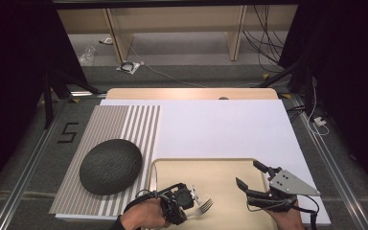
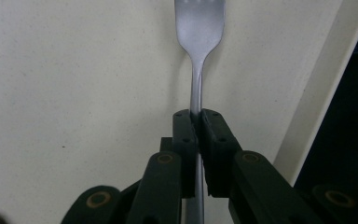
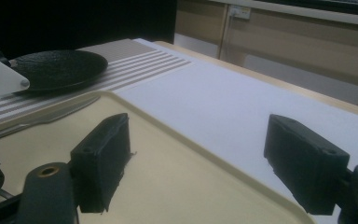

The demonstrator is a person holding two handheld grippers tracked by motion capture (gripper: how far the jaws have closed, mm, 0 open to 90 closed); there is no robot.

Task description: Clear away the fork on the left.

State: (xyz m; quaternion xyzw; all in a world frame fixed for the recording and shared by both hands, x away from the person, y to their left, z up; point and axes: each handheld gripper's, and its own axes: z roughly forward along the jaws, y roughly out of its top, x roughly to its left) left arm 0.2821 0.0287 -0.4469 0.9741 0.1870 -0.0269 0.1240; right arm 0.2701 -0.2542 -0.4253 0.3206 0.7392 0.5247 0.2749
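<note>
At the left of the frame sits the dark plate [image 1: 110,166] on the striped mat [image 1: 124,125]; lower centre, the left gripper [image 1: 194,197] clamps the fork [image 1: 204,207] by its handle above the beige tray [image 1: 220,165]; keep it level, lifting clear of the rim; lower right, the right gripper [image 1: 250,175] hangs with its 2 jaws apart, empty

Plate [image 1: 110,166] on striped mat [image 1: 124,124], left of tray [image 1: 220,167]; fork [image 1: 204,207] apparently over tray's near-left part
</note>
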